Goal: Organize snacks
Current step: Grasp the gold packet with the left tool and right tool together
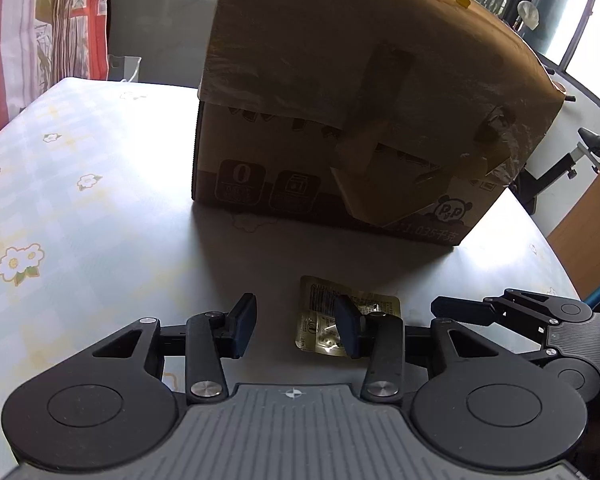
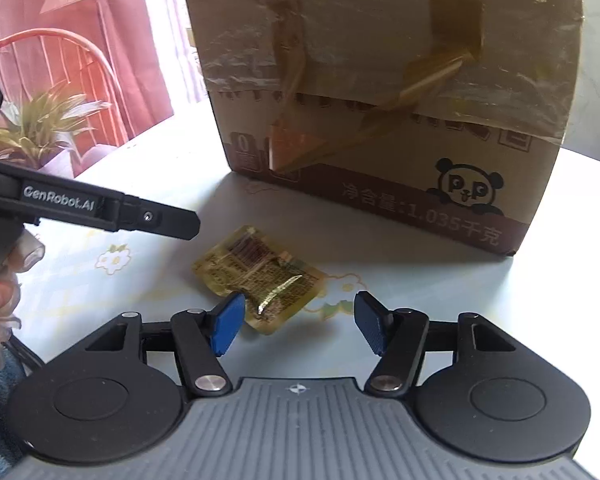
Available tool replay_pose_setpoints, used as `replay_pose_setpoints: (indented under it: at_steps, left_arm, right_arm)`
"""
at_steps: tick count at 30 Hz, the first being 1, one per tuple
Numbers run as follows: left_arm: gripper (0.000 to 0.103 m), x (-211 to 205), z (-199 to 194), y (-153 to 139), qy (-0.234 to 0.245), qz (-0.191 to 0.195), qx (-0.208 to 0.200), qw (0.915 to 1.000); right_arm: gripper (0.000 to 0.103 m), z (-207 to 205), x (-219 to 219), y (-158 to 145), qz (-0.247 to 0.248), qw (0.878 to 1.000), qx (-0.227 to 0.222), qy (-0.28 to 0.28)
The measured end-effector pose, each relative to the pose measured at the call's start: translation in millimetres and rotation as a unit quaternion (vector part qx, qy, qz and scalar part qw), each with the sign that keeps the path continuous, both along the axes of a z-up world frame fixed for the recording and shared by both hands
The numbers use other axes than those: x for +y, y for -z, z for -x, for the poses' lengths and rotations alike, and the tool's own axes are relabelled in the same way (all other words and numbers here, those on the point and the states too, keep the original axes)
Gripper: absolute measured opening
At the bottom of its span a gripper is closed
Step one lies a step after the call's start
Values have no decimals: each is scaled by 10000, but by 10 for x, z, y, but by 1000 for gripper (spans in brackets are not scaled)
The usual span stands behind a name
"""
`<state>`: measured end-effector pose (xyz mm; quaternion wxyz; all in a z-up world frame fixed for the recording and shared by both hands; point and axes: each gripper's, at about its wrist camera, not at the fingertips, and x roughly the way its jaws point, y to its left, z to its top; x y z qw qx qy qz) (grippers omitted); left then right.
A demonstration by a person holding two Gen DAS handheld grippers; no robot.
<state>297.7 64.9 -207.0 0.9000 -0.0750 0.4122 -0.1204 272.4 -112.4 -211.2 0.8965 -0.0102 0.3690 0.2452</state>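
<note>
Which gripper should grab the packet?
Right, probably. The packet lies flat just ahead of the right gripper, near its left finger, with both fingers spread wide. From the left gripper, also open, the packet sits off-centre behind its right finger, so it would need more sideways shift.

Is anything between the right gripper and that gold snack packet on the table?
Nothing visible. The right gripper is open, and the gold snack packet lies flat just ahead, nearer its left finger. The cardboard box stands behind the packet, not in the path.
</note>
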Motion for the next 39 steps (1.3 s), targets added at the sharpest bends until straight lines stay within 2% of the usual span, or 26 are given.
replay_pose_setpoints:
  at_steps: [5, 13, 14, 16, 19, 25, 27, 34, 37, 39]
  left_arm:
    - [45, -78, -36, 102, 180, -107, 123, 9997]
    - [44, -140, -113, 213, 324, 48, 256, 9991]
    - [43, -142, -123, 225, 335, 66, 267, 9991]
    - [30, -164, -134, 263, 372, 65, 264, 9989]
    - [22, -189, -141, 286, 429, 53, 254, 9987]
    - [17, -197, -91, 303, 440, 0, 155, 9989]
    - [11, -213, -82, 319, 430, -34, 142, 9990]
    - [11, -246, -59, 328, 448, -103, 76, 9989]
    - [11, -255, -58, 334, 437, -103, 67, 9990]
    - [11, -234, -50, 332, 419, -68, 77, 9991]
  right_arm:
    - [59, -22, 112, 66, 465, 9988, -70, -131]
    - [59, 56, 123, 97, 563, 9980, -257, -149]
    - [59, 64, 123, 101, 558, 9980, -272, -149]
    - [59, 73, 126, 109, 556, 9979, -297, -155]
    - [58, 82, 119, 106, 549, 9979, -311, -164]
    - [58, 74, 121, 89, 518, 9982, -265, -138]
    - [54, 57, 107, 74, 389, 9990, -197, -132]
    - [38, -48, 4, 52, -245, 9996, 128, 49]
    - [24, -111, -47, 56, -569, 9977, 323, 154]
    - [21, -137, -47, 59, -677, 9967, 401, 194]
